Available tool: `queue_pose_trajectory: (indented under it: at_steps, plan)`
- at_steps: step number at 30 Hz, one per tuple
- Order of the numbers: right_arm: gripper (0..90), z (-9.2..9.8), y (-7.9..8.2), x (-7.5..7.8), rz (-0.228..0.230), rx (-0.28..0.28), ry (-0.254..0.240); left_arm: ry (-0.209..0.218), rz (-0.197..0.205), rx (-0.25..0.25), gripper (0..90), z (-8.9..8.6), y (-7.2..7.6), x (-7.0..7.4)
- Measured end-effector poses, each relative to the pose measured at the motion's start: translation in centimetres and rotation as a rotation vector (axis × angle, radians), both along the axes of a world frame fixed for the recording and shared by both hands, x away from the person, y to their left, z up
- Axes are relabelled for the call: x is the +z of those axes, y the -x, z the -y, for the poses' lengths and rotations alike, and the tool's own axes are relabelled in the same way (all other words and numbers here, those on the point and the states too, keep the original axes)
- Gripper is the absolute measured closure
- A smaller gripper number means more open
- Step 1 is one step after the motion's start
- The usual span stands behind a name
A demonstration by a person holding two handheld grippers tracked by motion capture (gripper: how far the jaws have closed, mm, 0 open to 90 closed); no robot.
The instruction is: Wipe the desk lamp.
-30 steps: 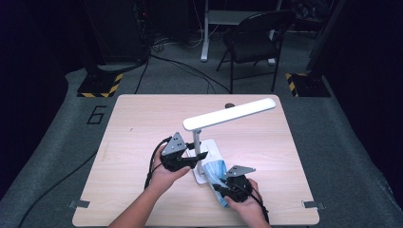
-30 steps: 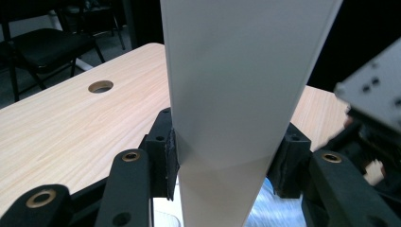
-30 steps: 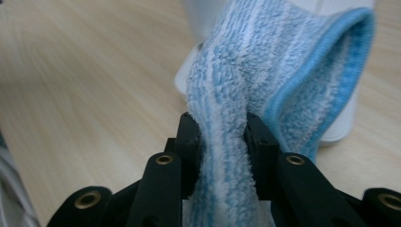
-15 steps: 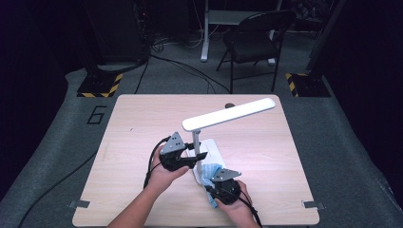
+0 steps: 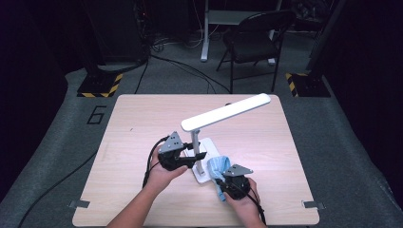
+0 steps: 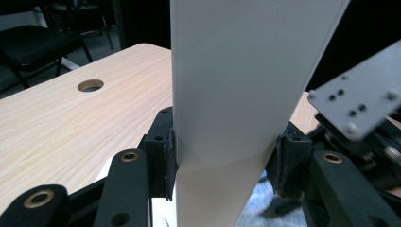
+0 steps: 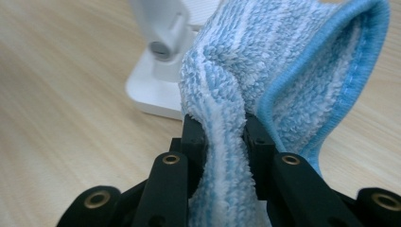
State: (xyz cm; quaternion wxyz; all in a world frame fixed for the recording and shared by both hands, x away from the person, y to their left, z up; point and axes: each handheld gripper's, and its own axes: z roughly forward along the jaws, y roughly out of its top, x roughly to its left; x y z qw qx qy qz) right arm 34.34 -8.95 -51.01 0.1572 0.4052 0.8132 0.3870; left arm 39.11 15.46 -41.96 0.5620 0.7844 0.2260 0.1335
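Closing tighter on blue-striped terry cloth (image 7: 265, 80), right gripper (image 5: 227, 183) now pinching it at lower centre, beside white desk lamp (image 5: 223, 114) base. Left gripper (image 5: 191, 160) clamping lamp's post. Risking cloth slipping, lamp tipping under hard wiping.

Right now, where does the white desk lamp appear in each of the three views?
High view: desk lamp at table centre, between both grippers.
Left gripper view: its flat white post rises in the middle, clamped between the jaws.
Right gripper view: its base upper left, behind the blue cloth.
Shared landmark: the lamp's white base.
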Motion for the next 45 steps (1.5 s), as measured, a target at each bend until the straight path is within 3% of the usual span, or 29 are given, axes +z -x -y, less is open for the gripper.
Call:
queue_pose_trajectory:
  at_steps: [11, 14, 16, 22, 27, 33, 45]
  plan:
    - [74.3, 2.8, -2.0, 0.0, 0.003, -0.119, -0.027, 0.002, -0.005, 0.002, 51.9, 0.0, 0.0, 0.0]
    - [74.0, 3.4, -2.6, 0.1, 0.004, -0.152, -0.014, 0.003, -0.007, 0.003, 51.8, 0.0, 0.0, 0.0]
    - [73.9, 3.4, -2.7, 0.2, -0.019, -0.143, -0.027, 0.004, -0.007, 0.003, 51.8, 0.1, 0.0, 0.0]
    - [74.0, 1.8, -2.0, 0.0, 0.023, -0.117, 0.022, 0.001, -0.004, 0.000, 51.8, 0.1, -0.1, 0.0]
    - [74.2, 1.5, -1.8, -0.1, 0.008, -0.125, -0.002, 0.003, -0.005, 0.001, 51.7, 0.2, -0.1, 0.0]
    - [74.3, 0.1, -1.0, -0.1, 0.014, -0.065, -0.002, -0.004, -0.004, 0.009, 51.7, 0.2, -0.1, 0.0]
    - [74.5, -2.4, 0.0, 0.2, -0.054, 0.031, -0.040, 0.013, -0.017, 0.006, 51.6, 0.2, 0.0, -0.1]
